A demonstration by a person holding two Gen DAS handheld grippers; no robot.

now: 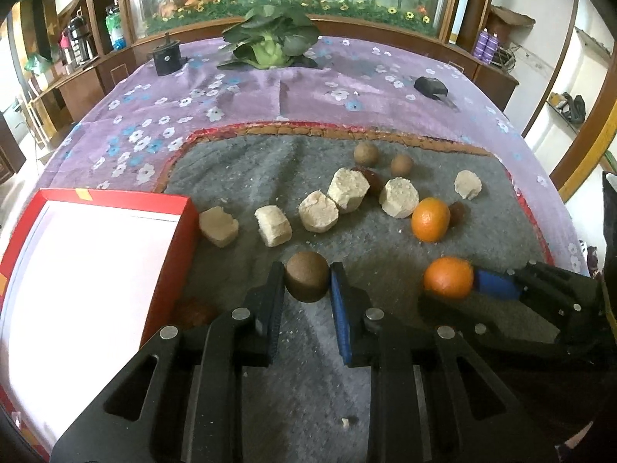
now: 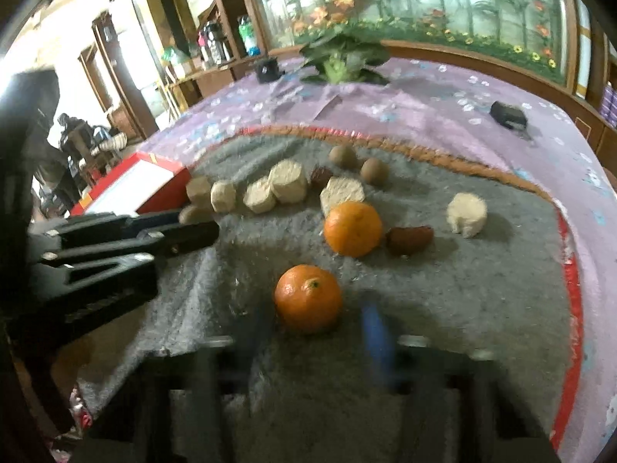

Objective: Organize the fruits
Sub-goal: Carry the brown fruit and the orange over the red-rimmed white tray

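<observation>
My left gripper (image 1: 307, 283) is shut on a brown round kiwi (image 1: 307, 281), held just above the grey mat beside the red box (image 1: 169, 266). It also shows in the right wrist view (image 2: 194, 223). My right gripper (image 2: 314, 324) is open, blurred, with a near orange (image 2: 308, 298) sitting between its fingertips on the mat; the same orange shows in the left wrist view (image 1: 449, 277). A second orange (image 2: 353, 227) lies further back. Two more kiwis (image 1: 366, 153) and dark red fruits (image 2: 409, 238) lie on the mat.
Several pale beige blocks (image 1: 349, 189) lie in a row across the grey mat (image 1: 246, 169). The red box with a white inside stands at the left. A leafy plant (image 1: 270, 40) and two dark objects (image 1: 167, 58) sit at the back of the purple cloth.
</observation>
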